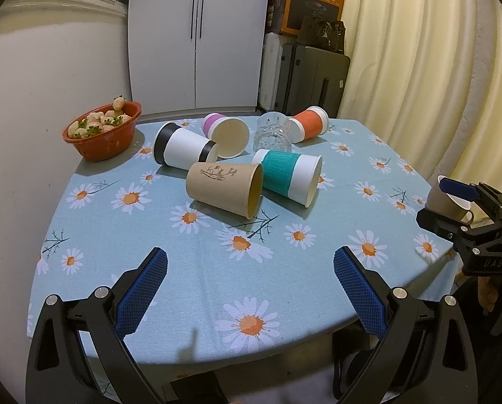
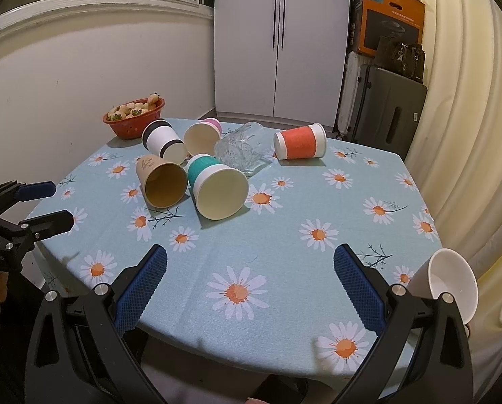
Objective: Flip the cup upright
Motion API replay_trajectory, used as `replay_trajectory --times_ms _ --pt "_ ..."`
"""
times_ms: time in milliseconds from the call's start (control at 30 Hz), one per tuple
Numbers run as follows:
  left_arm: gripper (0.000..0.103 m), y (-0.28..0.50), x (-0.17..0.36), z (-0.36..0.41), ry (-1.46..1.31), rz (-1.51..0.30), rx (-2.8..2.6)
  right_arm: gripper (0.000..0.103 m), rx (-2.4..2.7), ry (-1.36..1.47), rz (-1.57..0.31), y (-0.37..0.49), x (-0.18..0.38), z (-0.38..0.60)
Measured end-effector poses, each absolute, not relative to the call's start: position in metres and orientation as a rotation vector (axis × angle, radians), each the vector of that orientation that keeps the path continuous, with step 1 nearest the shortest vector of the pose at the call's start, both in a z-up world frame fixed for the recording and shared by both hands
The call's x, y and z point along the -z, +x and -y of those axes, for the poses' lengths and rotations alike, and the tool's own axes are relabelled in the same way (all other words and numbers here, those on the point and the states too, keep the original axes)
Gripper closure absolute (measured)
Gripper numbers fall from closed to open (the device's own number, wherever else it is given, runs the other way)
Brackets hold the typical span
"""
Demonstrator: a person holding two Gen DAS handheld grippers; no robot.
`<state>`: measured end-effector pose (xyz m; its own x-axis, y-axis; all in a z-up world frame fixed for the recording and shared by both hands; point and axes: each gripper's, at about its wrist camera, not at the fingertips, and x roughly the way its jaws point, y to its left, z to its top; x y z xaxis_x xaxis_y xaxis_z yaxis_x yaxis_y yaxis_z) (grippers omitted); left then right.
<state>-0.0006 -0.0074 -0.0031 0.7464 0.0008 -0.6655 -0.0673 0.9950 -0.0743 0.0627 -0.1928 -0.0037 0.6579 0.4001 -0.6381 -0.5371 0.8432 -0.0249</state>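
Left gripper [image 1: 250, 289]: jaws spread wide, nothing between the blue pads, hovering over the table's near edge at 6 o'clock.
Strawberry bowl [image 1: 102, 134]: red, at 10 o'clock on the daisy tablecloth [image 1: 217, 269].
Black-banded white cup [image 1: 184, 149]: on its side, just right of the bowl.
Pink-banded cup [image 1: 225, 134]: on its side at 12 o'clock, mouth toward the camera.
Kraft paper cup [image 1: 224, 189]: on its side at table centre, mouth to the right, touching the teal one.
Teal-sleeved cup [image 1: 289, 177]: lying down, mouth to the right.
Glass tumbler [image 2: 241, 149]: tipped over behind the teal cup.
Orange-sleeved cup [image 1: 309, 124]: on its side at 1 o'clock, apart from the cluster.
Right gripper [image 2: 250, 289]: jaws apart, empty, above the near edge.
White mug [image 2: 448, 286]: tilted at 4 o'clock, at the table edge beside the right gripper's outer finger.
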Motion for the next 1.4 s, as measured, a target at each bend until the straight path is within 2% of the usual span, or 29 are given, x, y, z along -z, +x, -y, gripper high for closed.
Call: replay_trajectory --times_ms 1000,1233,1400 --pt "0.006 0.002 0.002 0.003 -0.098 -0.730 -0.004 0.004 -0.566 -0.206 -0.687 0.068 0.004 0.192" --pt "0.006 0.026 -0.011 -0.004 0.022 -0.751 0.046 0.004 -0.593 -0.168 -0.713 0.077 0.000 0.192" --pt "0.006 0.054 -0.019 -0.001 0.254 -0.785 0.117 0.004 -0.627 -0.164 -0.732 0.082 -0.004 0.187"
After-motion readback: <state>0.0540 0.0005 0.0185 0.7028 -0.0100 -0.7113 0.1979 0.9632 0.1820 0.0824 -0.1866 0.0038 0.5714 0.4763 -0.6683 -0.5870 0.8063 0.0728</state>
